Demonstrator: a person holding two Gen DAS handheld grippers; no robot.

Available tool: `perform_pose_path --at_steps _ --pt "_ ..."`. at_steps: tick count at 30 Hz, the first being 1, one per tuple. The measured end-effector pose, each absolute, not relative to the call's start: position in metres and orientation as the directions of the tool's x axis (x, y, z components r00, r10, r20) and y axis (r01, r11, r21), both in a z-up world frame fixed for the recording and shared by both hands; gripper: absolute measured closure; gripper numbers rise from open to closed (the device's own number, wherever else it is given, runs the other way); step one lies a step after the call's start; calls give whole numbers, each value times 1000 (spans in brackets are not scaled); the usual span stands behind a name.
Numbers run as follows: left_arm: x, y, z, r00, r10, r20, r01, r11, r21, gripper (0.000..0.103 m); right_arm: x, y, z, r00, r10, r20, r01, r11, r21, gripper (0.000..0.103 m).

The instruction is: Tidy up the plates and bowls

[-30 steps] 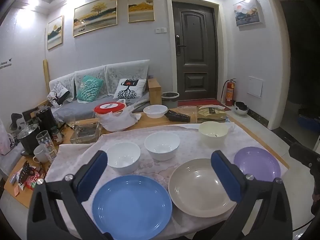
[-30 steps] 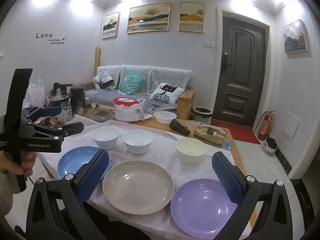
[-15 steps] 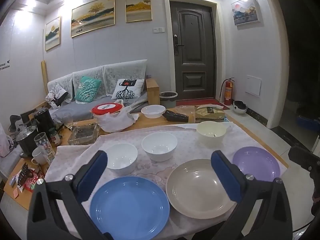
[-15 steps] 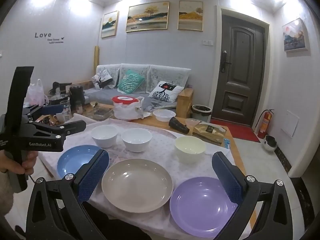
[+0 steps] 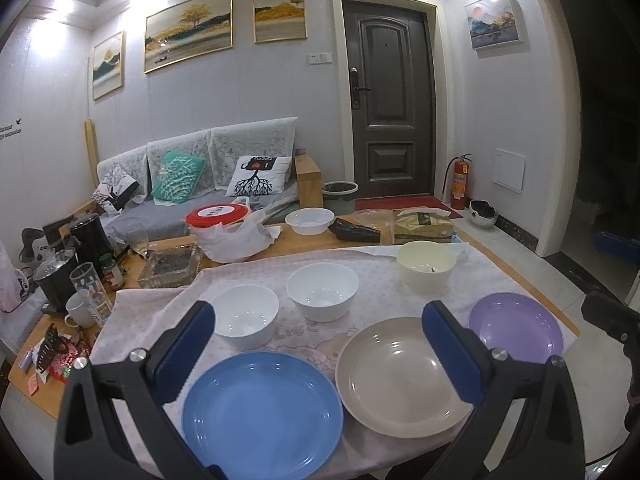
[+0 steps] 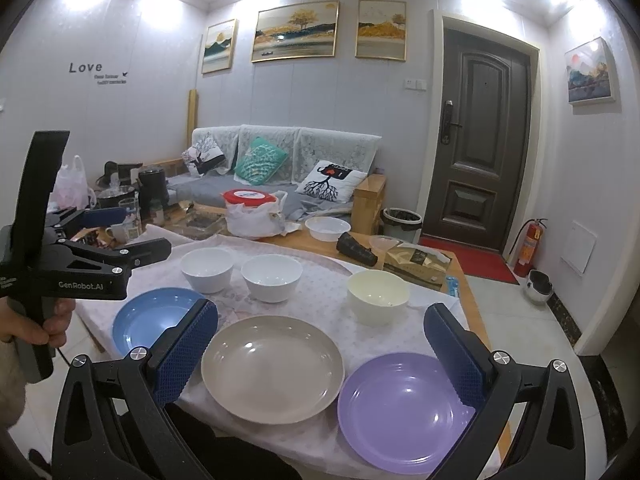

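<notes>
- The left tongs hang above the near edge of the bench, jaws spread wide and holding nothing; the blue plate lies just below them at 6 o'clock.
- The right tongs are likewise spread and empty, held over the beige plate, with the purple plate toward 5 o'clock.
- All three plates lie flat in a row along the near edge of the patterned cloth. The beige and purple plates almost touch in the right wrist view.
- Behind them, toward 12 o'clock, stand two white bowls side by side, and a cream bowl stands apart at about 1 o'clock.
- Nothing is stacked yet, so the task looks barely begun.
- Risk: flat, glossy plates give the jaws only a thin rim to pinch, so one could slip or tip out.
- Risk: a plate dragged along could pull the loose cloth and shift the bowls. The plates sit near the edge and could slide off.
- Risk: clutter beyond the cloth, including a drinking glass at 9 o'clock, could be knocked by a wide swing.
</notes>
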State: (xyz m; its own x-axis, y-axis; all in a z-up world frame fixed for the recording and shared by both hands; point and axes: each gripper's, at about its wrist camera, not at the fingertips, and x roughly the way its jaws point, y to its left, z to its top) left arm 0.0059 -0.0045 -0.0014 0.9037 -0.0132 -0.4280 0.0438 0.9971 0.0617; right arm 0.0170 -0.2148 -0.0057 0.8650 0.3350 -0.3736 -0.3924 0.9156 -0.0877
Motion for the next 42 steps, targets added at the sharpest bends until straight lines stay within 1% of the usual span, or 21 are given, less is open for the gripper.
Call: perform_pose_path --at_steps 39,42 --pt "6 -5 2 908 -14 -419 44 997 62 0 18 -208 -4 855 352 -380 -405 912 -66 1" --pt "6 -5 2 908 -12 -418 42 997 62 0 16 -207 -3 857 360 -369 -409 910 -62 1"
